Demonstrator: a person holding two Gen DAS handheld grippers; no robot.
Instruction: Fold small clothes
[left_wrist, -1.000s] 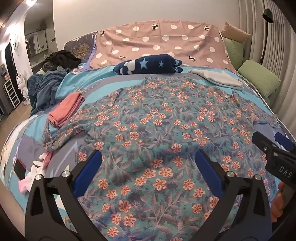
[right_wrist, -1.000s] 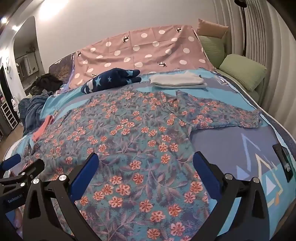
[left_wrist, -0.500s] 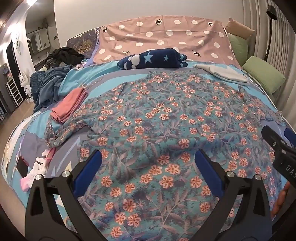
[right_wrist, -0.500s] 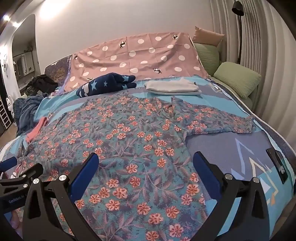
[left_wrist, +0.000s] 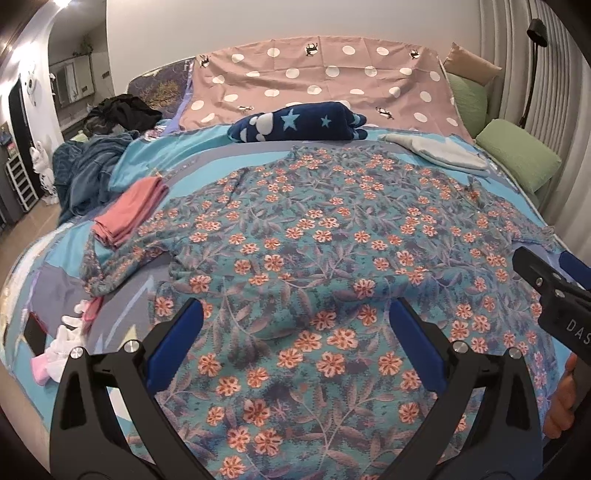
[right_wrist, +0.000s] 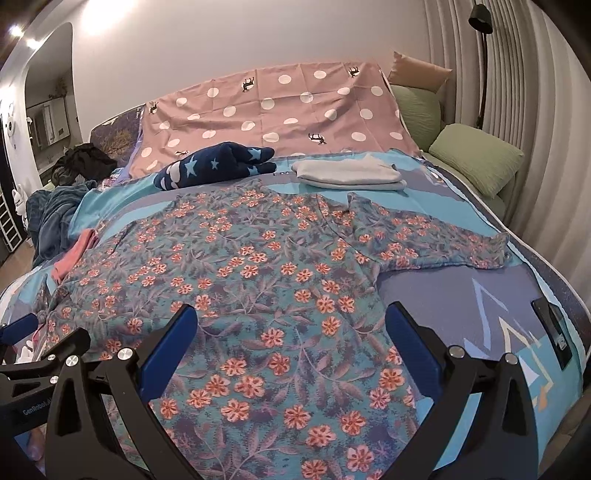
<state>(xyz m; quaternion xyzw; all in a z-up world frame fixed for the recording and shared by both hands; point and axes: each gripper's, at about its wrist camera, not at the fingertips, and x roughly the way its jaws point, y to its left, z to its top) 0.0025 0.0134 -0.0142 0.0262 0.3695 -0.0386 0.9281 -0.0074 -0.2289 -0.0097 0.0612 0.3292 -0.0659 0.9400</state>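
A teal floral long-sleeved top (left_wrist: 332, 236) lies spread flat on the bed, both sleeves out to the sides; it also shows in the right wrist view (right_wrist: 258, 258). My left gripper (left_wrist: 293, 325) is open and empty, hovering above the top's lower hem on the left half. My right gripper (right_wrist: 291, 328) is open and empty above the hem on the right half. The right gripper shows at the right edge of the left wrist view (left_wrist: 554, 291), and the left gripper at the left edge of the right wrist view (right_wrist: 33, 343).
A folded pink garment (left_wrist: 129, 210), a folded navy star garment (left_wrist: 299, 123) and a folded white garment (right_wrist: 347, 173) lie on the bed. Small white and pink socks (left_wrist: 62, 343) lie at the left edge. Green pillows (right_wrist: 476, 162) and a black phone (right_wrist: 552, 332) are at right.
Both grippers have drawn back and risen slightly, so the top sits a little lower and farther in view. Both stay open; the top has not moved.
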